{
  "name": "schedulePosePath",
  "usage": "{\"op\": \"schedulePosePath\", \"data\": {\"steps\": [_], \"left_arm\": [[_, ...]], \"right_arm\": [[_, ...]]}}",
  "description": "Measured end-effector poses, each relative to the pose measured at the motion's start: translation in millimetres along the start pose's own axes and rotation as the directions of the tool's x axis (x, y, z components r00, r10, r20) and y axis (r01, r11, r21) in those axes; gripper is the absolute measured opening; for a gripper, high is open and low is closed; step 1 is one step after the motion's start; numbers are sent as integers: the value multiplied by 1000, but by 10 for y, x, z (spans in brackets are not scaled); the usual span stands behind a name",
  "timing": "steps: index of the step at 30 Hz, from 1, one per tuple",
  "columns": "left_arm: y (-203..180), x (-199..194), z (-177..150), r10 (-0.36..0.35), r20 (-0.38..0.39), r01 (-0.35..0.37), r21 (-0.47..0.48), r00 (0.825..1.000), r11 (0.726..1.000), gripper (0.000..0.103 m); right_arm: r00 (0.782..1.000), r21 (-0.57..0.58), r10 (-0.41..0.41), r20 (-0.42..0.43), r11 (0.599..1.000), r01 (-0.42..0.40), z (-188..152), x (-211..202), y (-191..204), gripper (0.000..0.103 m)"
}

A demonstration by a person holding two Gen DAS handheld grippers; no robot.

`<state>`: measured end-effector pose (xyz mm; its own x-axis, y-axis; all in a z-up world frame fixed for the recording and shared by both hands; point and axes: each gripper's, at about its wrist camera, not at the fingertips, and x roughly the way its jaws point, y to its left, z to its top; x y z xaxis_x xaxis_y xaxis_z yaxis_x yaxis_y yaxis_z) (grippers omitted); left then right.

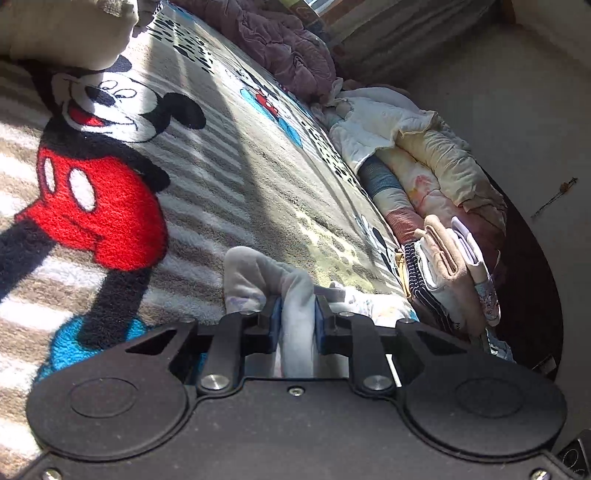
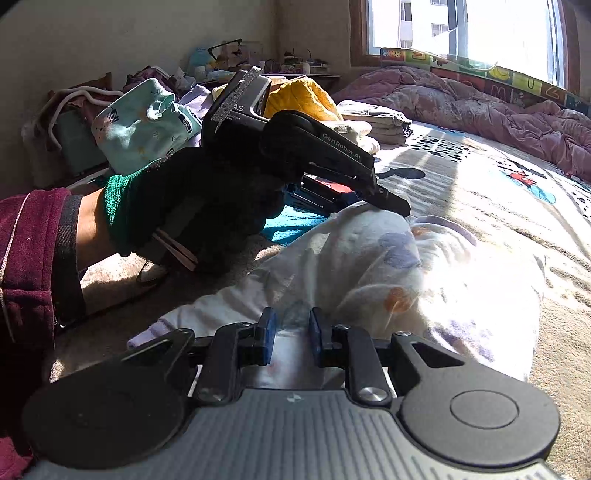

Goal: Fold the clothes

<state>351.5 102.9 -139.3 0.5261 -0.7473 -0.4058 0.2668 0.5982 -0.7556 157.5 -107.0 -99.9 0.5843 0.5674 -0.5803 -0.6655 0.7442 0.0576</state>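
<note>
White printed garment on the blanket, pinched by left gripper and right gripper: mid-fold, lay edge over next.

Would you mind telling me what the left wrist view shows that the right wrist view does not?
Only the left wrist view shows the stack of folded clothes at the bed's edge. Only the right wrist view shows the window, the gloved hand and the right gripper. Both show the white garment and the left gripper shut on it.
</note>
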Motion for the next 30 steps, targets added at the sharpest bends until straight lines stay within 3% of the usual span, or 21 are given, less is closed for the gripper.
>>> {"op": "schedulePosePath", "data": {"steps": [2, 6, 13, 18, 20, 22, 25, 28, 30], "left_arm": [[81, -12, 17, 3, 1, -3, -75, 1000, 997, 19], [70, -80, 6, 25, 32, -22, -101, 999, 995, 19], [157, -214, 33, -23, 77, 37, -185, 997, 982, 25], [126, -244, 72, -20, 83, 35, -181, 996, 983, 29], [96, -207, 72, -6, 73, 18, -170, 997, 985, 29], [103, -192, 71, -2, 69, 14, -174, 998, 985, 29], [123, -183, 71, 1, 67, 11, -190, 998, 982, 30], [135, -173, 65, 4, 67, 10, -205, 998, 979, 30], [136, -173, 56, -5, 72, 21, -210, 997, 977, 30]], "right_arm": [[1000, -9, -7, -11, 1000, 7, 10, -9, 20, 22], [999, -16, -16, -32, 1000, 15, 47, -71, 21, 22], [998, -20, -30, -63, 999, 28, 131, -219, 42, 23], [998, -31, -66, 25, 997, 66, 283, -375, 73, 25], [999, -64, -15, 42, 998, 18, 341, -387, 169, 38], [1000, -179, 24, 11, 984, -22, 347, -355, 432, 49], [996, -389, -9, -84, 921, -24, 205, -170, 869, 57], [983, -500, -105, -148, 866, 17, 6, 46, 1015, 55], [986, -409, -65, -154, 912, -4, 51, 25, 917, 37]]}}
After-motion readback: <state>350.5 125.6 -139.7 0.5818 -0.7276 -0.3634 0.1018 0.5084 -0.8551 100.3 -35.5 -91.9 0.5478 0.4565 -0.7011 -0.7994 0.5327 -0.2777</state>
